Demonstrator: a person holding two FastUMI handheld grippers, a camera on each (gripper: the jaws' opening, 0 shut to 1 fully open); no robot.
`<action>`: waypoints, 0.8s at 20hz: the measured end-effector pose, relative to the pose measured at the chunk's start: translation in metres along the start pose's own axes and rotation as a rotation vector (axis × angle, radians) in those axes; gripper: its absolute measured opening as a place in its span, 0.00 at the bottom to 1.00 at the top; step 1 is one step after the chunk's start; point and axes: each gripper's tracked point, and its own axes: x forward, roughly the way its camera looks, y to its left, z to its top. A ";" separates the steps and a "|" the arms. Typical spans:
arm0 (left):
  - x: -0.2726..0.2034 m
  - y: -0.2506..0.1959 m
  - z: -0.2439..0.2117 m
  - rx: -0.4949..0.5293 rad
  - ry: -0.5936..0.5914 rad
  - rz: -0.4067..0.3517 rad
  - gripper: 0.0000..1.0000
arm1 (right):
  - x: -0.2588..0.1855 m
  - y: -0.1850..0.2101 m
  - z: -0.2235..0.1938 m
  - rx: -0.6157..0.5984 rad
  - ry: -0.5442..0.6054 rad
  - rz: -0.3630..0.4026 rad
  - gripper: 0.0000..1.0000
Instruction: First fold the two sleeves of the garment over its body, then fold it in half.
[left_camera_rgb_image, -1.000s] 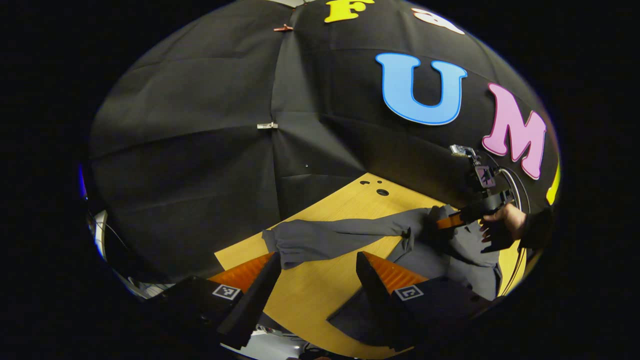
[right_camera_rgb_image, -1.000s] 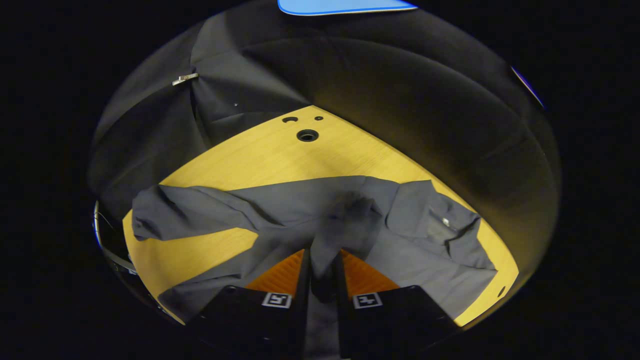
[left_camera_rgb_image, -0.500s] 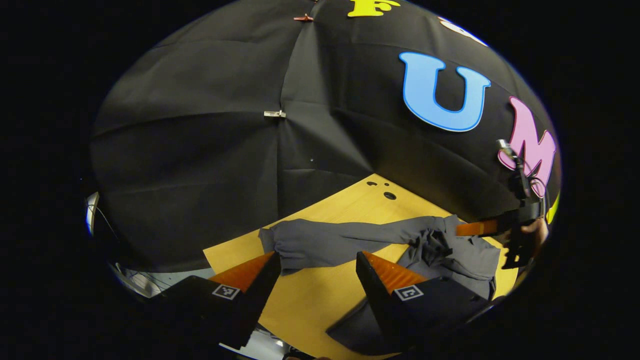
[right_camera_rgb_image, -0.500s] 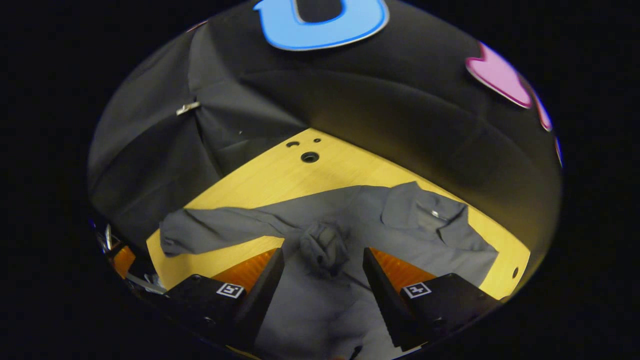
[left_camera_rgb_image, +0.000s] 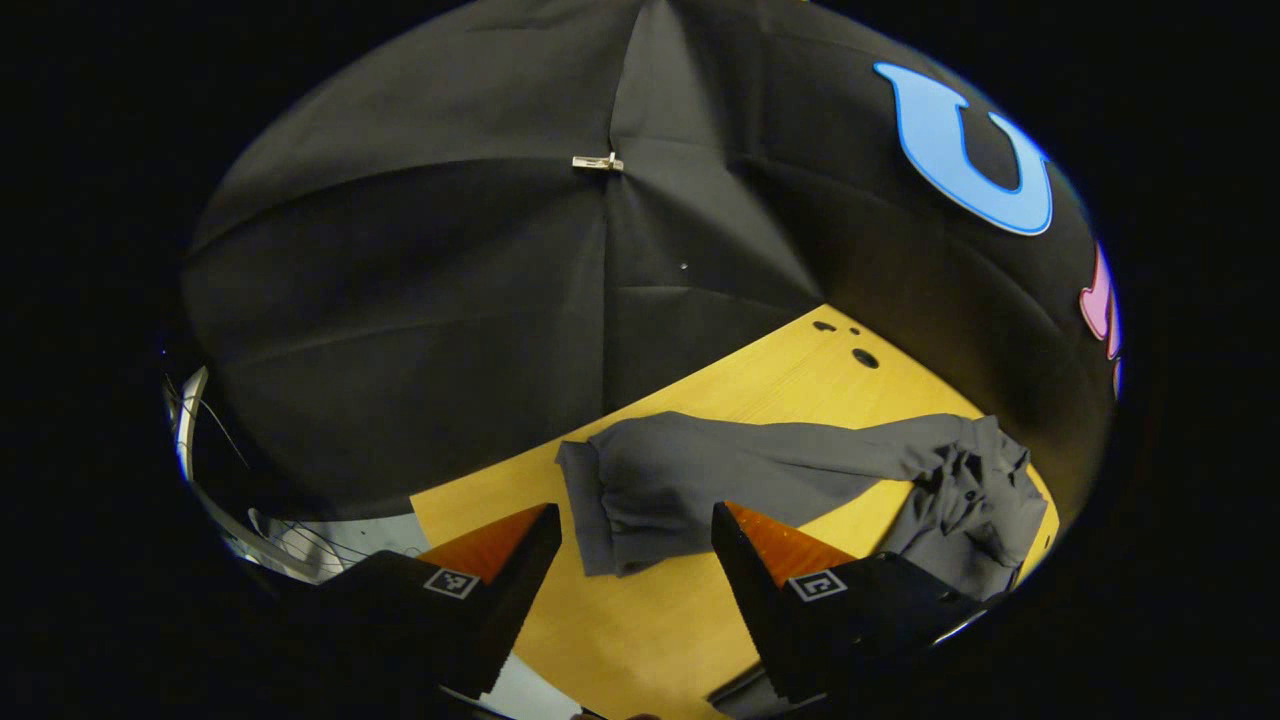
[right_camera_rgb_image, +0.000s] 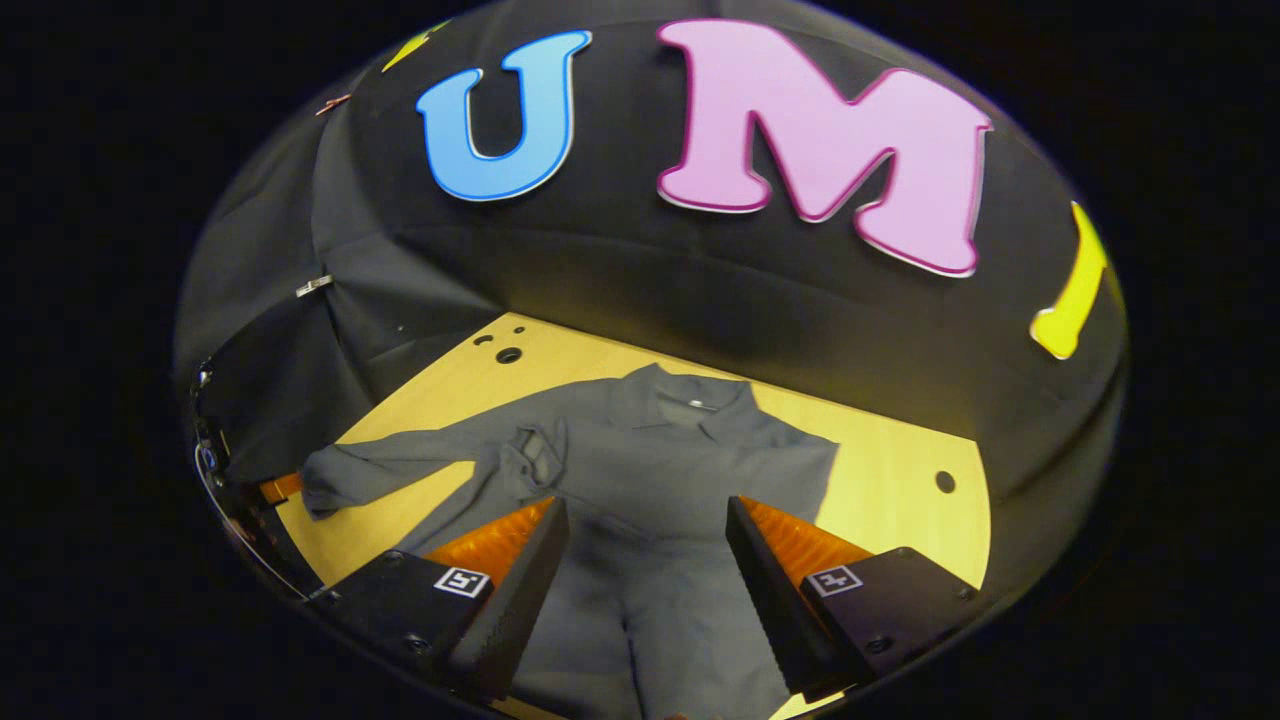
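Note:
A dark grey long-sleeved shirt (right_camera_rgb_image: 660, 470) lies flat on the yellow wooden table (right_camera_rgb_image: 890, 470), collar toward the wall. One sleeve lies folded across its body, the cuff (right_camera_rgb_image: 535, 455) bunched near the chest. The other sleeve (left_camera_rgb_image: 720, 470) stretches out sideways over the table, its cuff end (left_camera_rgb_image: 610, 510) just ahead of my left gripper (left_camera_rgb_image: 635, 545), which is open and apart from the cloth. My right gripper (right_camera_rgb_image: 645, 545) is open above the shirt's lower body, holding nothing. In the left gripper view the shirt's body (left_camera_rgb_image: 975, 500) bunches at the far right.
Black cloth walls close in the table at the back and left. Small round holes (left_camera_rgb_image: 865, 357) mark the table's far corner, another hole (right_camera_rgb_image: 944, 481) lies right of the shirt. Bare wood (left_camera_rgb_image: 640, 630) shows below the outstretched sleeve. The table's left edge (left_camera_rgb_image: 430, 510) drops off near my left gripper.
My right gripper let go of the folded sleeve, opened and pulled back and up from the shirt. My left gripper swung left toward the outstretched sleeve's cuff.

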 end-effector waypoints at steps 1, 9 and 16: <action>0.010 0.003 0.001 0.013 0.012 0.018 0.96 | -0.012 -0.012 -0.006 -0.004 -0.011 -0.019 0.98; 0.073 0.010 -0.010 0.082 0.123 0.082 0.96 | -0.105 -0.077 -0.077 0.106 -0.024 -0.228 0.98; 0.084 0.002 -0.024 0.080 0.159 0.047 0.85 | -0.117 -0.062 -0.099 0.157 0.005 -0.239 0.98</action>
